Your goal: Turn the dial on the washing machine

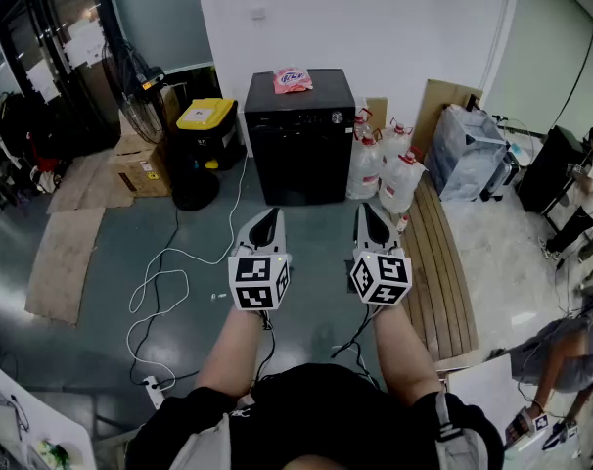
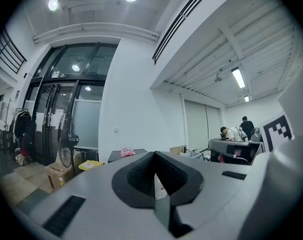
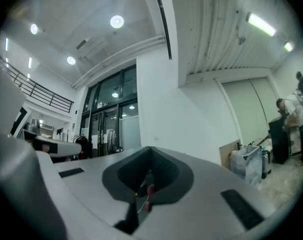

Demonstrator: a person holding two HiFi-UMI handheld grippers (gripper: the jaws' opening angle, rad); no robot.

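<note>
The black washing machine (image 1: 298,140) stands against the white back wall, with a pink packet (image 1: 293,79) on its top. A small light knob (image 1: 337,117) shows at the right end of its control strip. Both grippers are held level over the grey floor, well short of the machine and pointing toward it. My left gripper (image 1: 271,214) has its jaws closed together with nothing between them, and so does my right gripper (image 1: 365,211). In the left gripper view the shut left gripper (image 2: 155,156) partly hides the machine's top (image 2: 122,156). The right gripper view shows only the shut right gripper (image 3: 150,151) and the room.
A black bin with a yellow lid (image 1: 205,125) and cardboard boxes (image 1: 140,160) stand left of the machine. White bags and bottles (image 1: 385,164) stand to its right. A wooden bench (image 1: 445,262) runs along the right. A white cable (image 1: 169,282) lies on the floor. A person (image 1: 590,179) stands far right.
</note>
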